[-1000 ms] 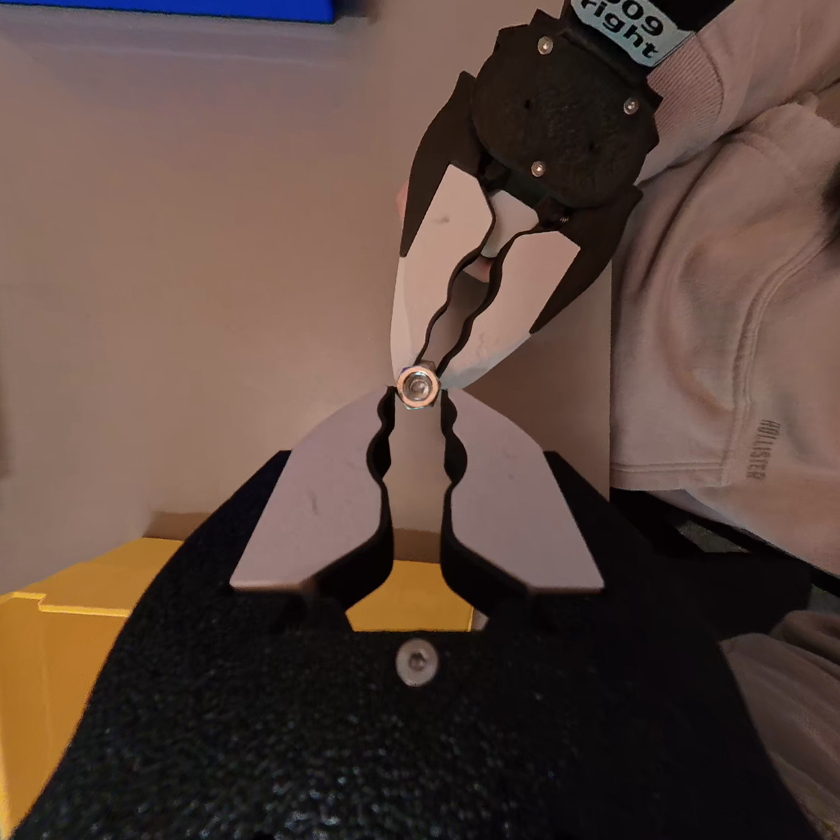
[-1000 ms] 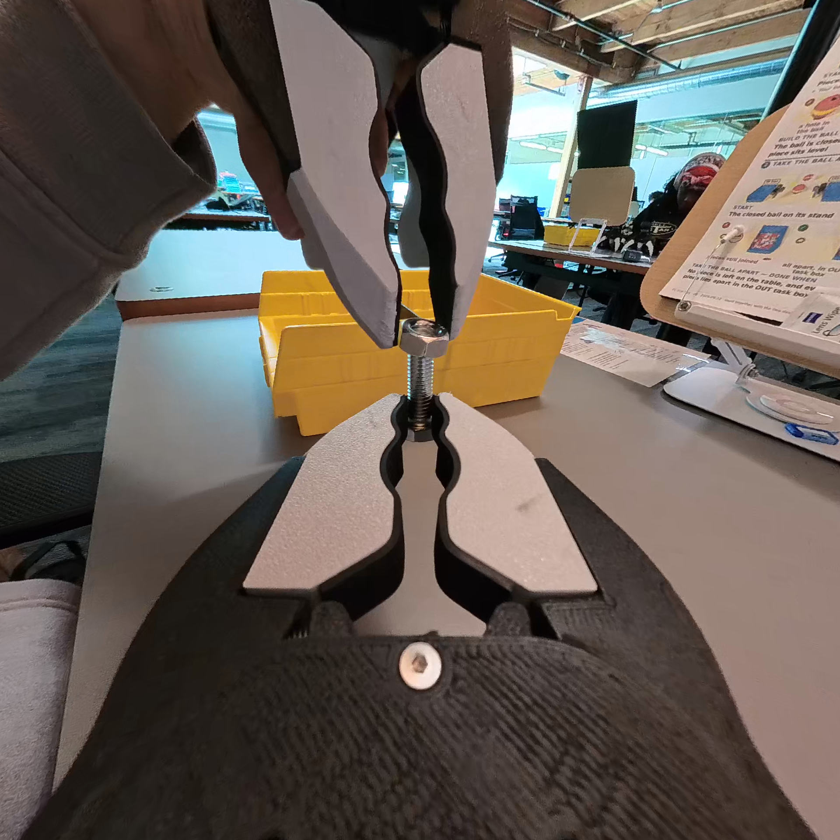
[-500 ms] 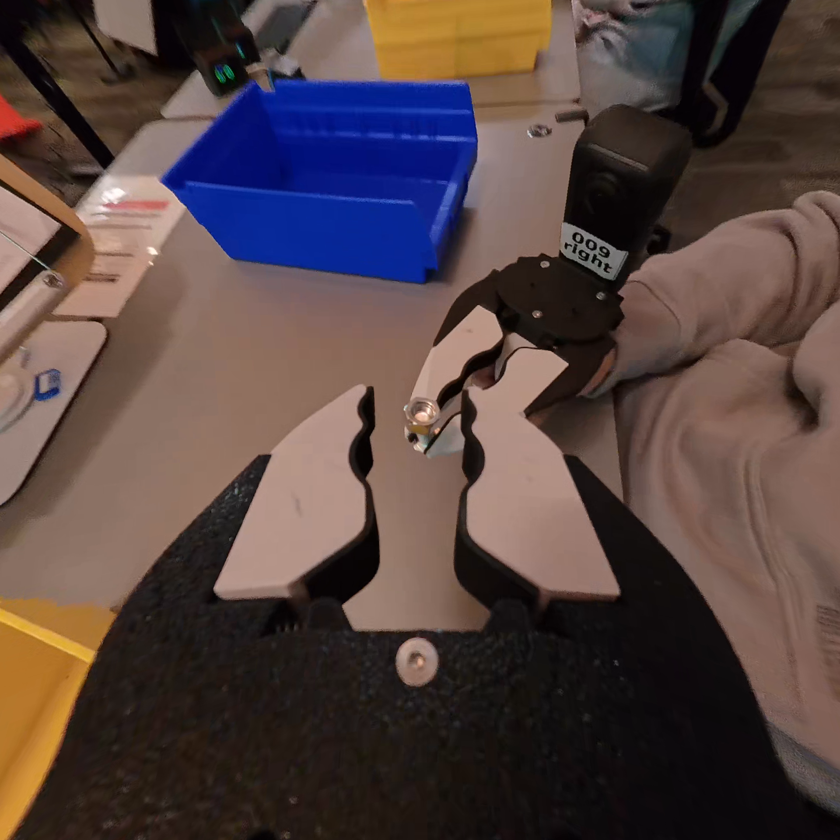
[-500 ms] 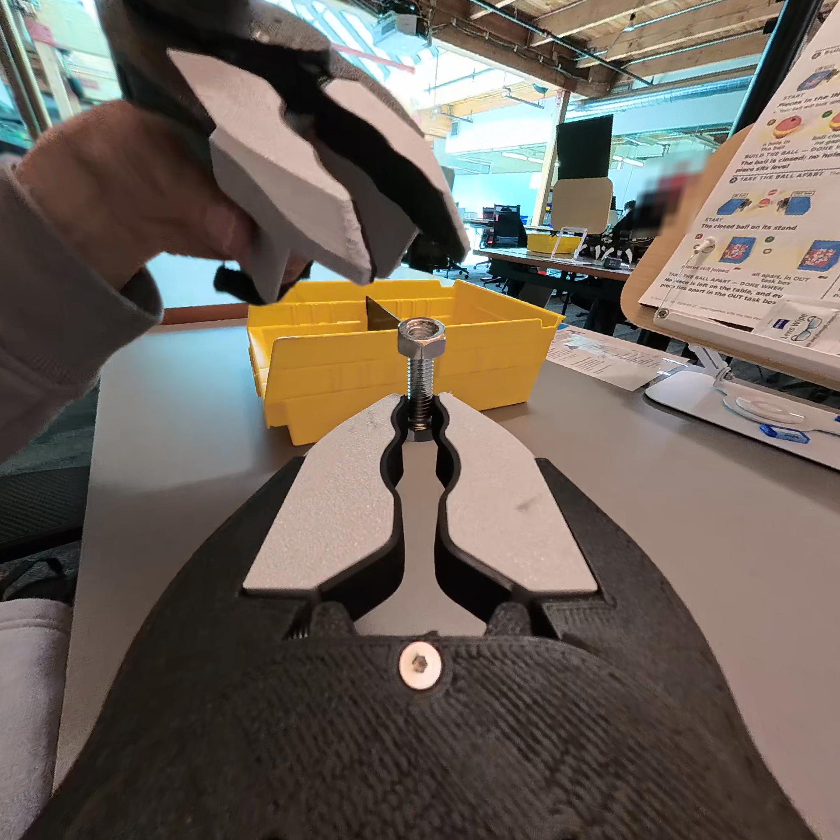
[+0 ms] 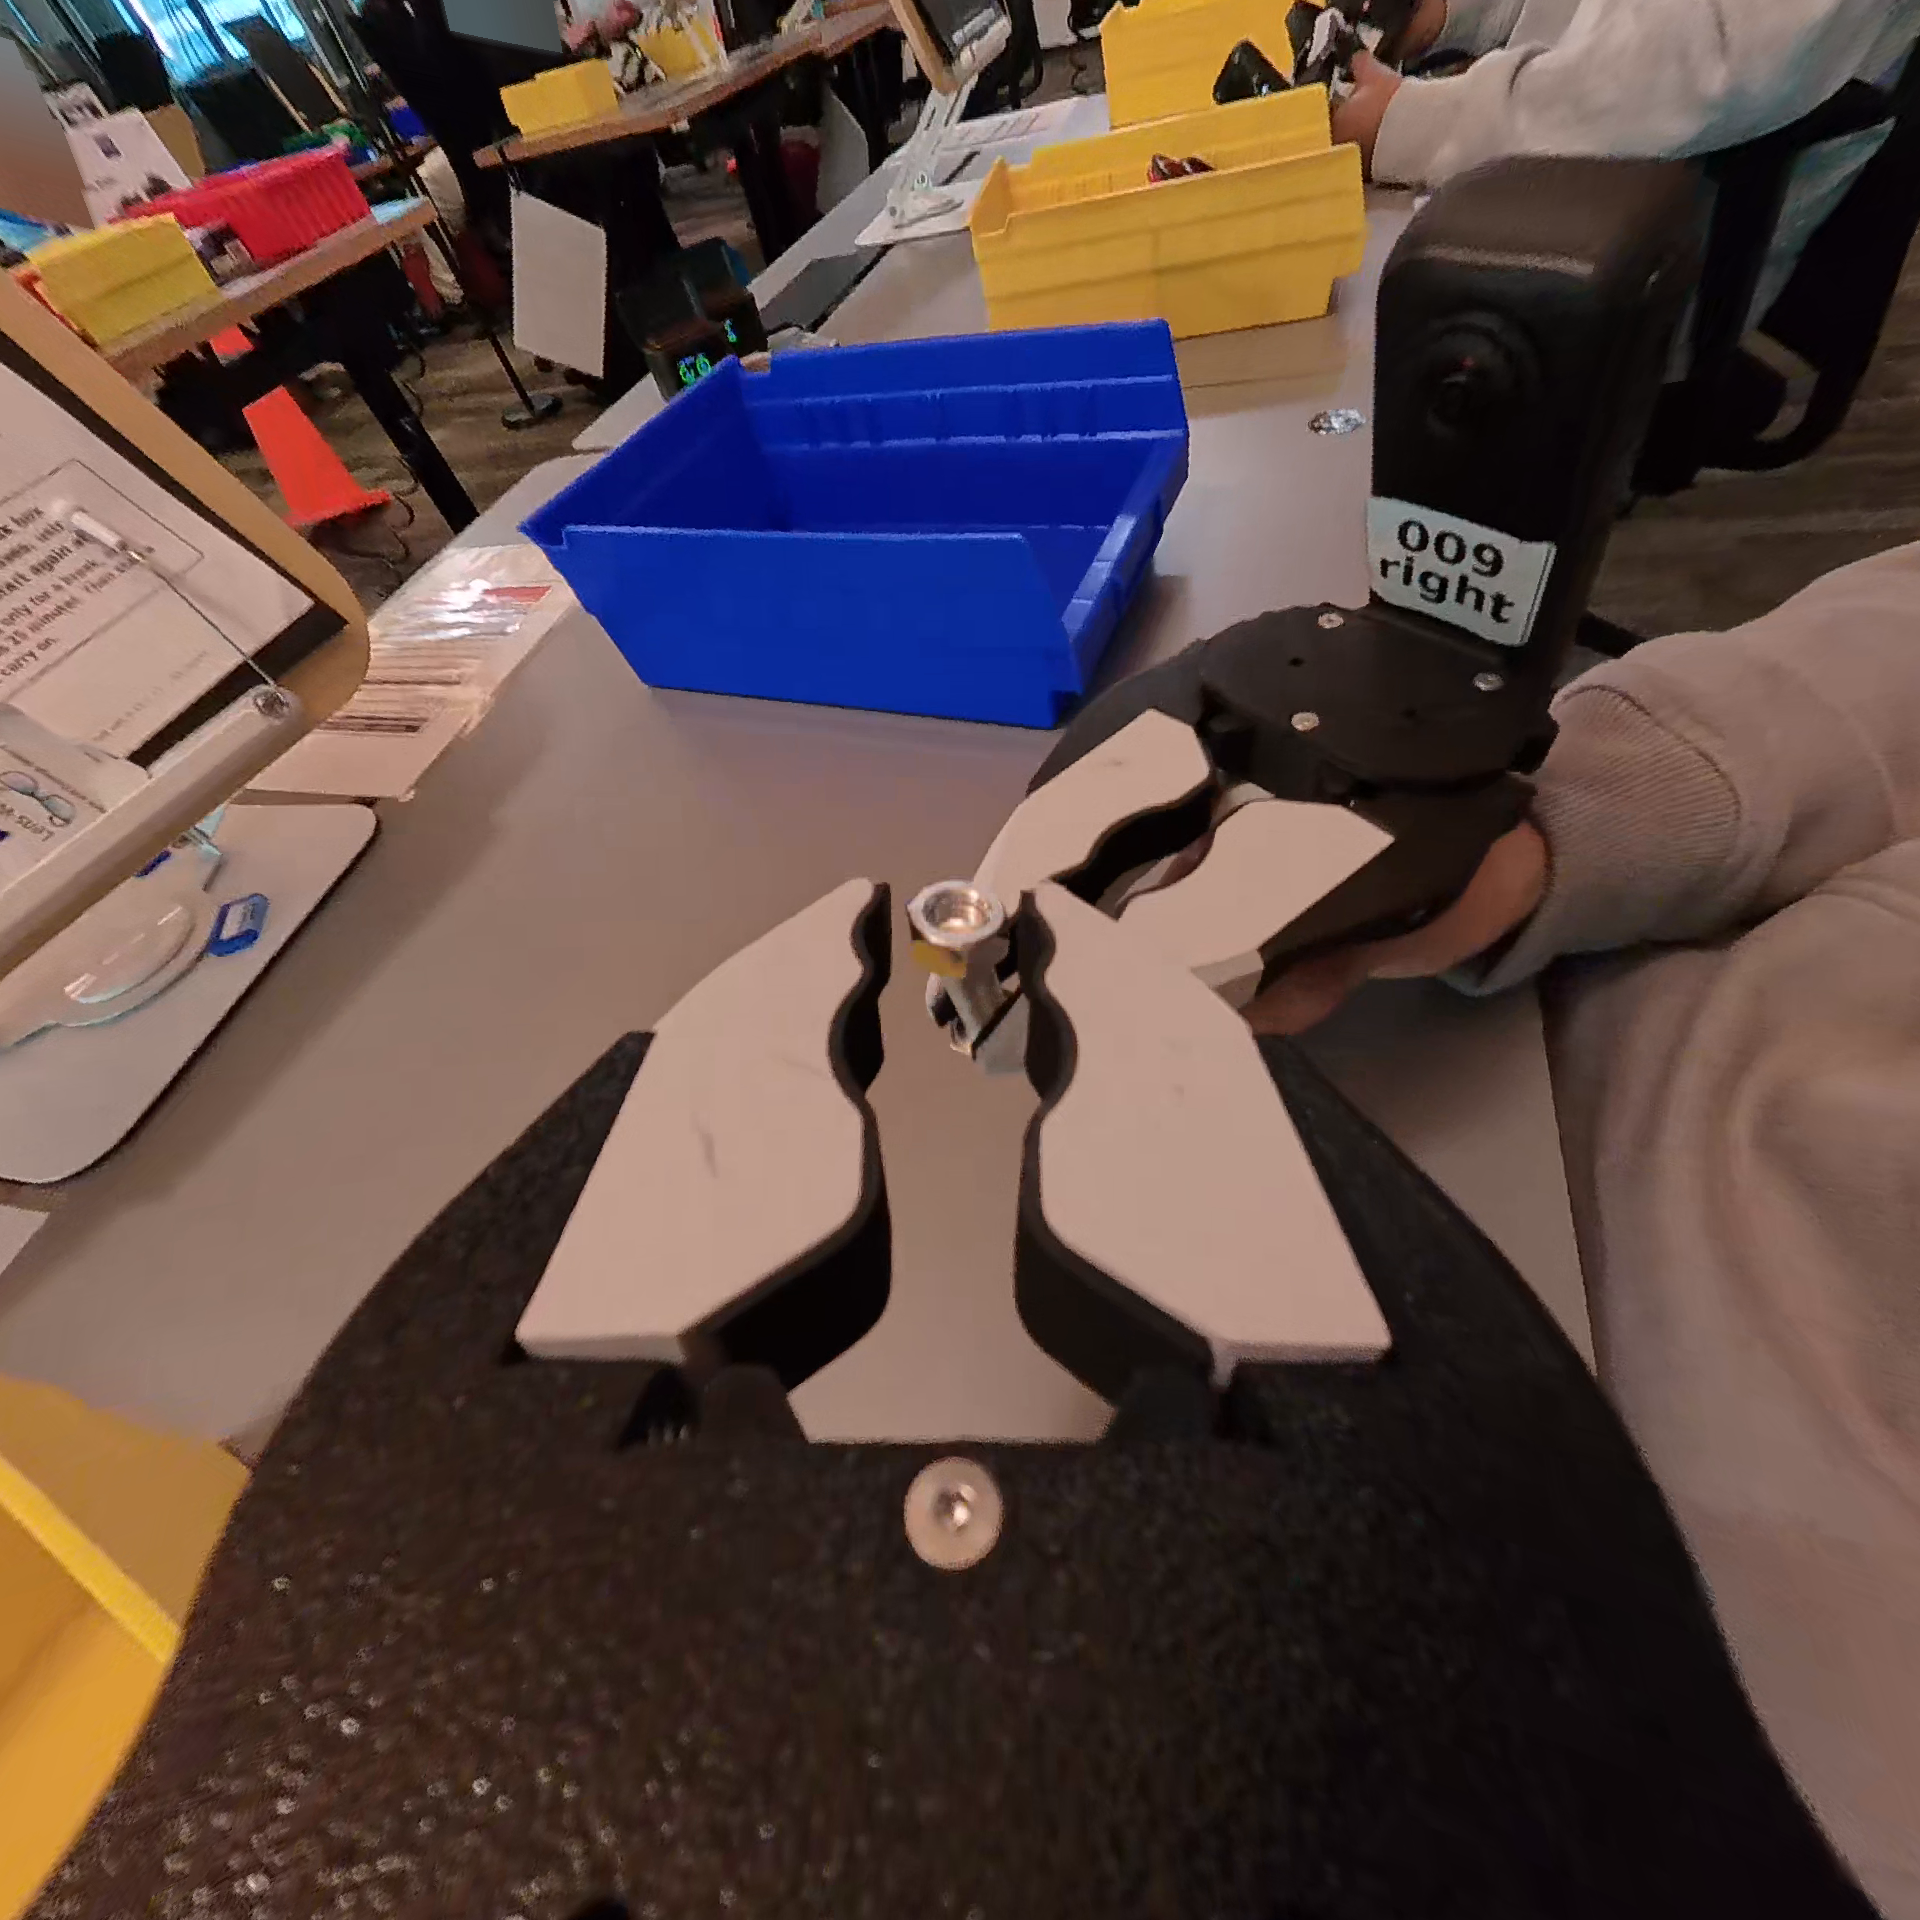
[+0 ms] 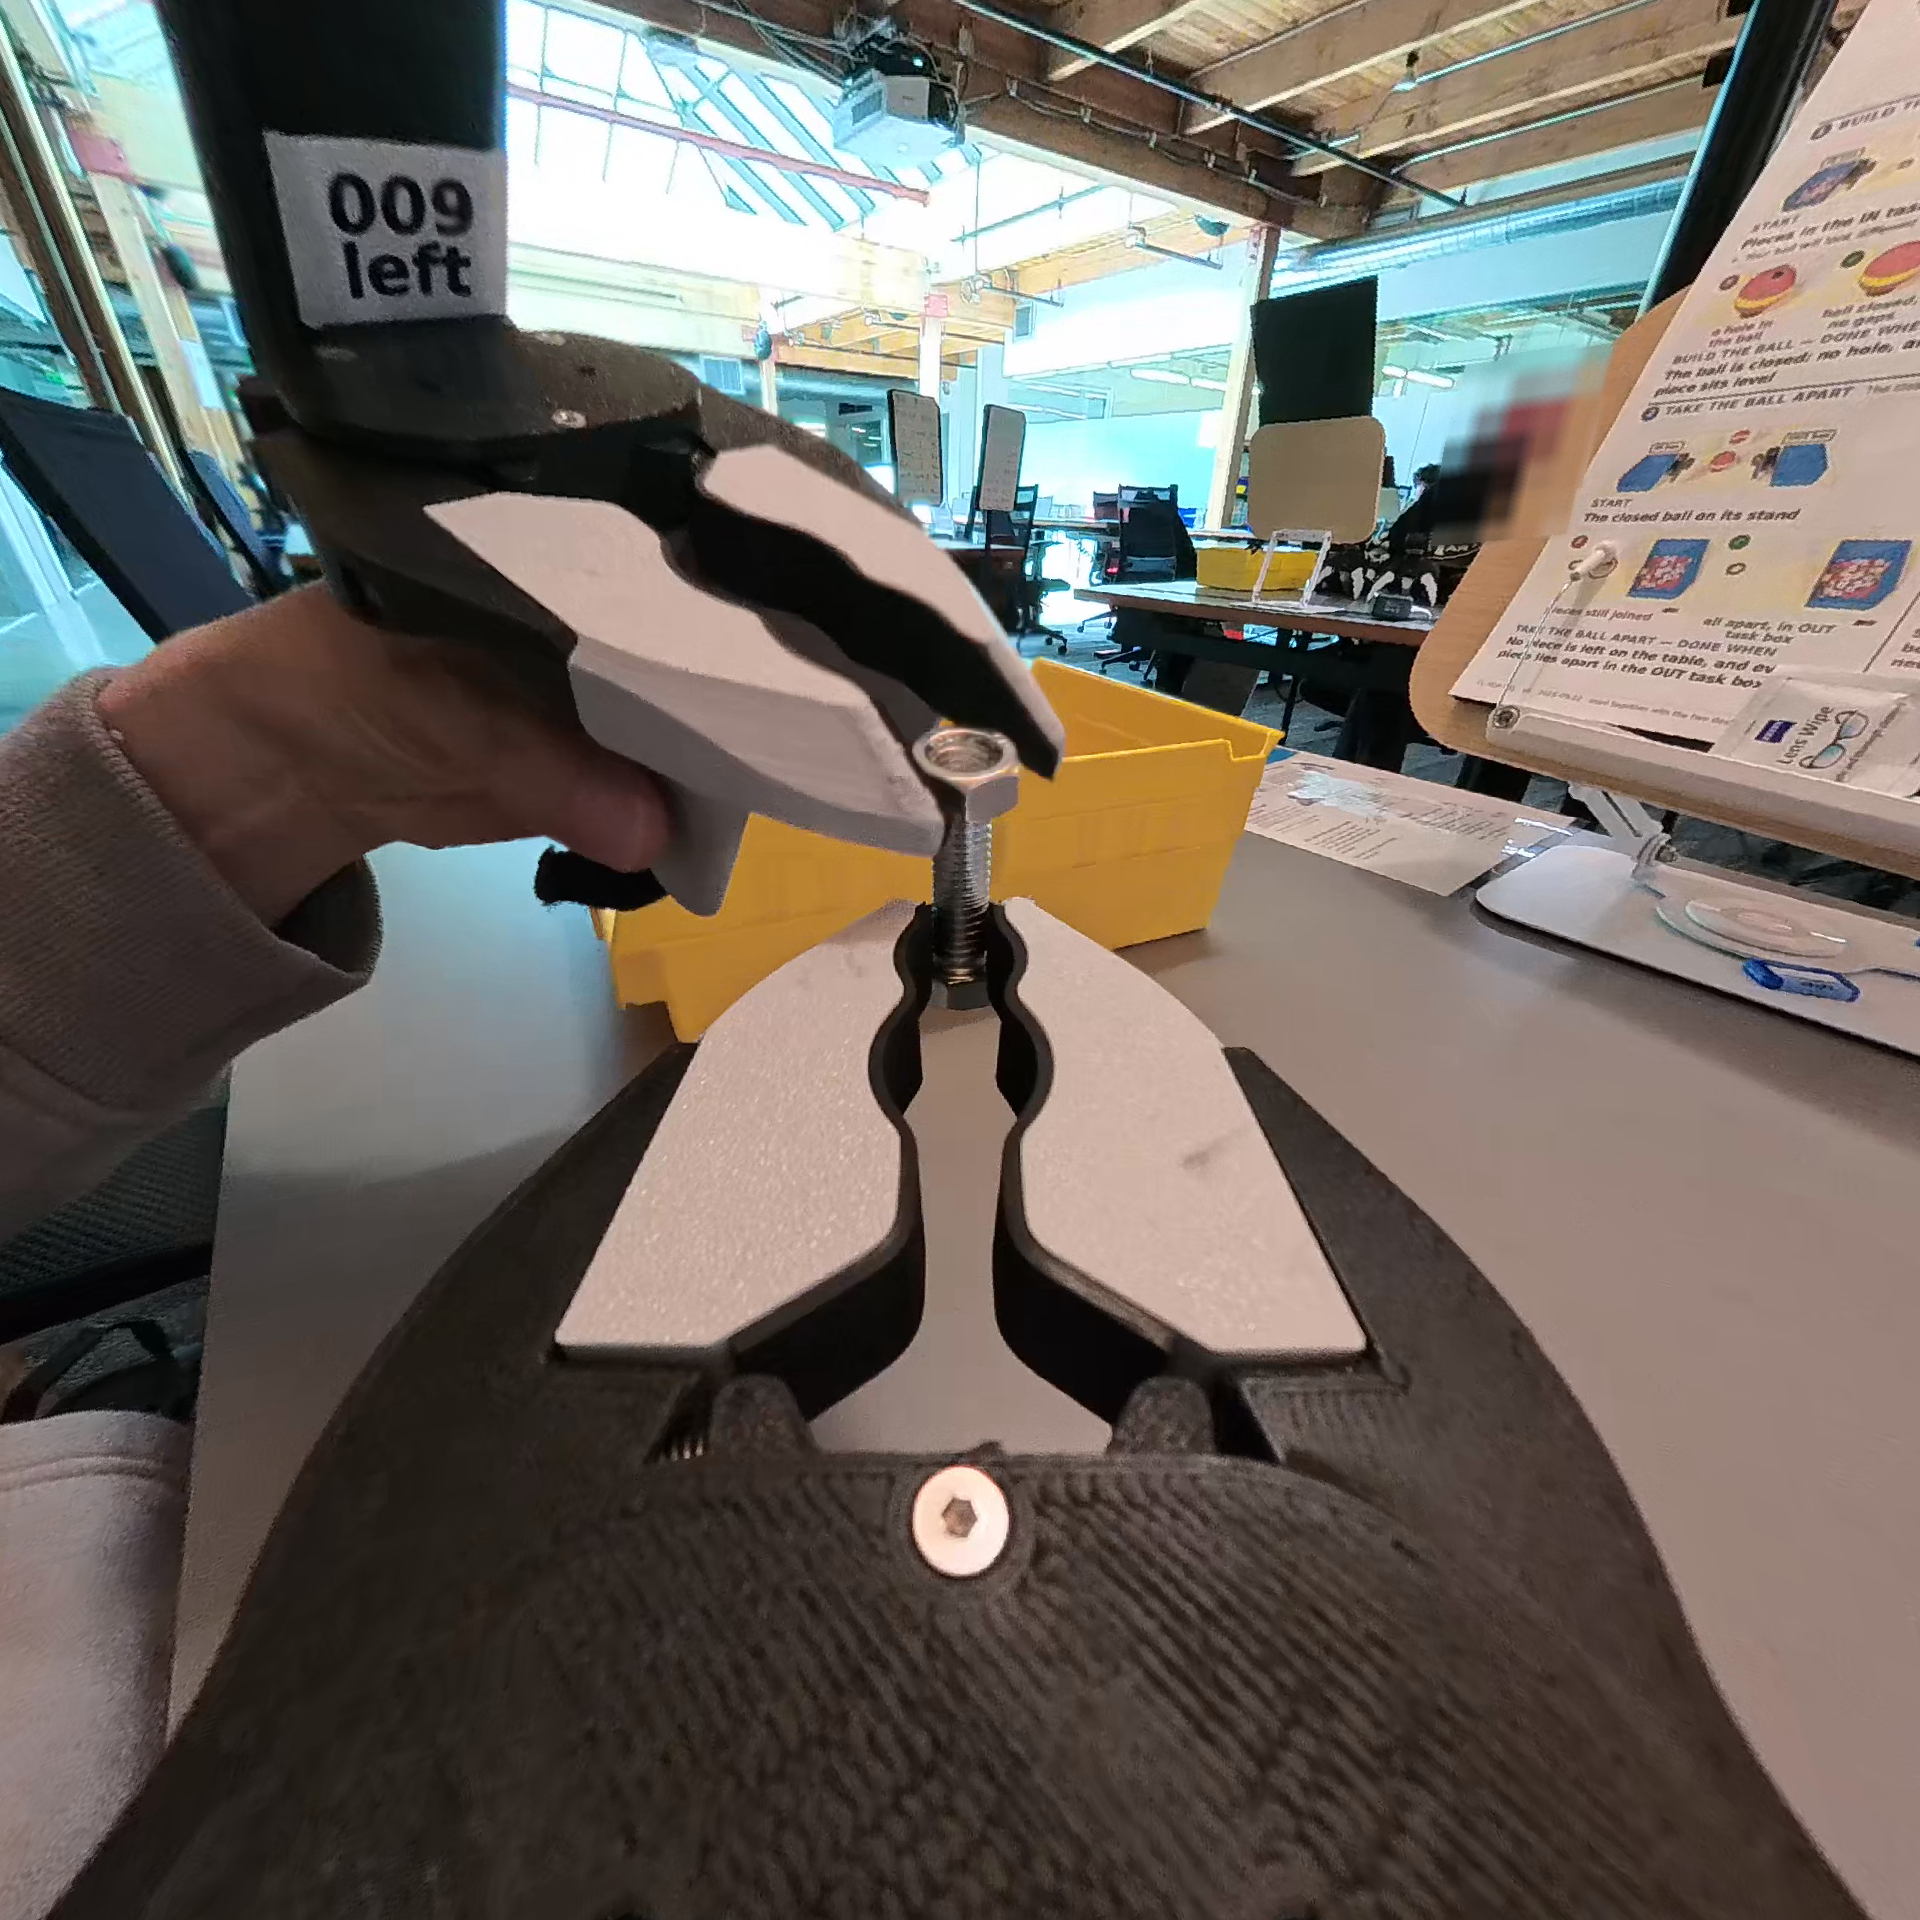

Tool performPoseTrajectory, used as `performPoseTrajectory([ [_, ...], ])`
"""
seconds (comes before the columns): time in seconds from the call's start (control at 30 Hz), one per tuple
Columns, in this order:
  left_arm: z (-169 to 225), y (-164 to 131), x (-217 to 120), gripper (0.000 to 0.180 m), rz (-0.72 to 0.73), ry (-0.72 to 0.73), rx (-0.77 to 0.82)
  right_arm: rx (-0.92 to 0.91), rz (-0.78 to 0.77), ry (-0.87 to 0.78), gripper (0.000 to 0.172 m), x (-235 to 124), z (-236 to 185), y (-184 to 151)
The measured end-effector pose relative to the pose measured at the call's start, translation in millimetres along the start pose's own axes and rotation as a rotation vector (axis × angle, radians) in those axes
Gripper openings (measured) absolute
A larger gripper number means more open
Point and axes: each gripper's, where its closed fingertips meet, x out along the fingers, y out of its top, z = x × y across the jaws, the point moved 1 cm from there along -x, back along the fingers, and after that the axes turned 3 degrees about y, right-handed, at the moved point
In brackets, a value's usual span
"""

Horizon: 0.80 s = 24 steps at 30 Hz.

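My right gripper [image 6: 961, 961] is shut on a silver bolt [image 6: 963, 883], gripping the threaded shank just above its head and holding it upright over the grey table [image 6: 1507, 1122]. A silver nut [image 6: 964, 764] sits on the bolt's top end. My left gripper [image 5: 956, 902] is open, and its fingers [image 5: 748, 1101] stand on either side of the nut [image 5: 954, 920] with a gap on both sides. The right wrist view shows the left gripper [image 6: 977, 784] reaching in from the upper left with the nut between its spread tips. The left wrist view shows the right gripper [image 5: 987, 1029] clamped on the bolt [image 5: 966, 1003].
A blue bin [image 5: 862, 582] stands beyond the grippers. A yellow bin [image 6: 1132, 831] stands behind the bolt and also shows in the left wrist view [image 5: 62, 1579]. An instruction board on a stand [image 6: 1714, 540] and papers [image 6: 1382, 821] lie to the side. Sleeved hands hold both grippers.
The left gripper, shut on the nut from above a second ago, let go, pulled away open, and has come back level with open jaws around the nut. The right gripper kept hold of the bolt.
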Motion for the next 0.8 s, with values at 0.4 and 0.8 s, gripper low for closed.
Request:
performPoseTrajectory([
  [0.4,5,14,-5,0.017,0.182,-0.096,-0.073,0.0,0.066,0.048,0.009,-5,-4,13],
  [0.8,14,24,-13,0.017,0.393,-0.299,-0.246,0.008,0.14,0.117,0.009,-9,-13,24],
])
